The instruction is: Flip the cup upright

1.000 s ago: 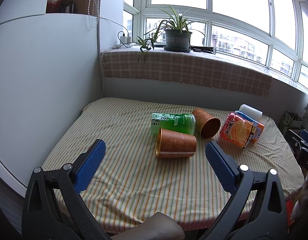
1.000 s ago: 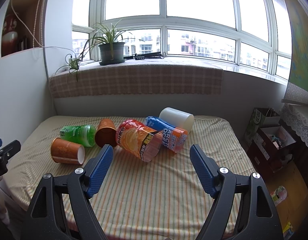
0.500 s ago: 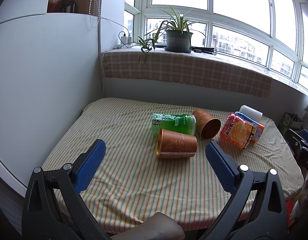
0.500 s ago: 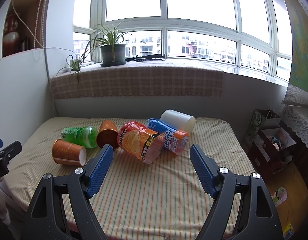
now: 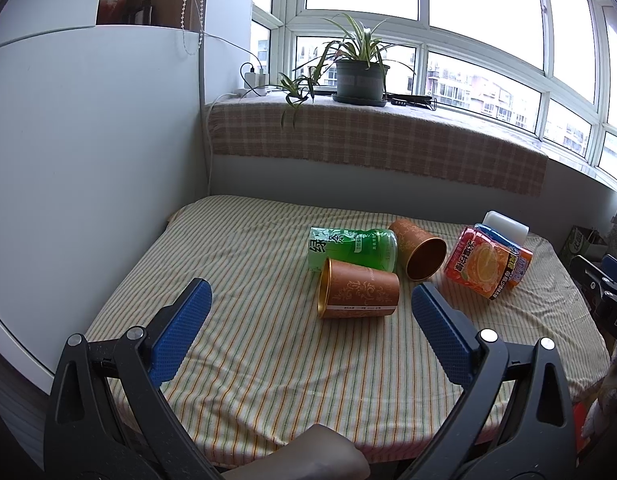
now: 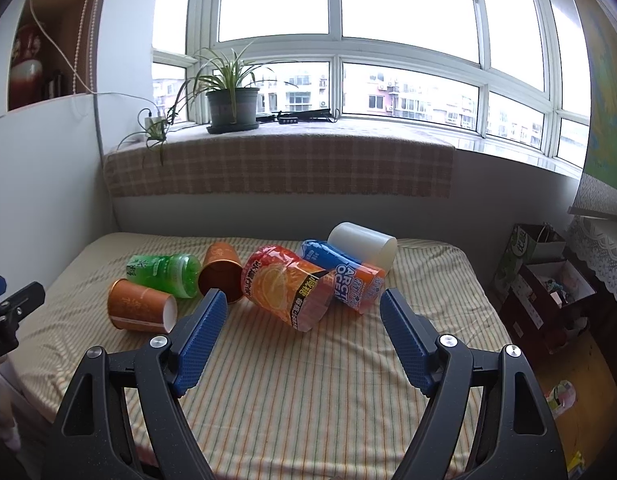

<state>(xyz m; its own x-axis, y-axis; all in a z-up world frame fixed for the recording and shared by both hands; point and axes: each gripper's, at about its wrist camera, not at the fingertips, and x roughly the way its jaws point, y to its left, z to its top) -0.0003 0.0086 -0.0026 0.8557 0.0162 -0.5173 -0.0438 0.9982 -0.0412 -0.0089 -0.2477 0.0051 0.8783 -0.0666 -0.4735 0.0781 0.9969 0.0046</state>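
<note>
Several cups lie on their sides on the striped tablecloth (image 5: 268,360). Nearest my left gripper (image 5: 310,304) is a brown patterned cup (image 5: 360,294) (image 6: 140,310), mouth to the left, just beyond the open fingers. Behind it lie a green cup (image 5: 350,248) (image 6: 164,274) and a second brown cup (image 5: 420,250) (image 6: 220,270). An orange printed cup (image 6: 286,286) (image 5: 480,268), a blue printed cup (image 6: 342,274) and a white cup (image 6: 364,244) lie ahead of my right gripper (image 6: 302,308), which is open and holds nothing.
A white wall panel (image 5: 88,184) borders the table's left side. A checked-cloth windowsill (image 6: 280,168) with a potted plant (image 6: 232,108) runs behind. Boxes and bags (image 6: 544,276) sit on the floor at right. A hand (image 5: 308,456) shows below the left gripper.
Both grippers have eased slightly forward toward the cups and stay open. The cups have not moved.
</note>
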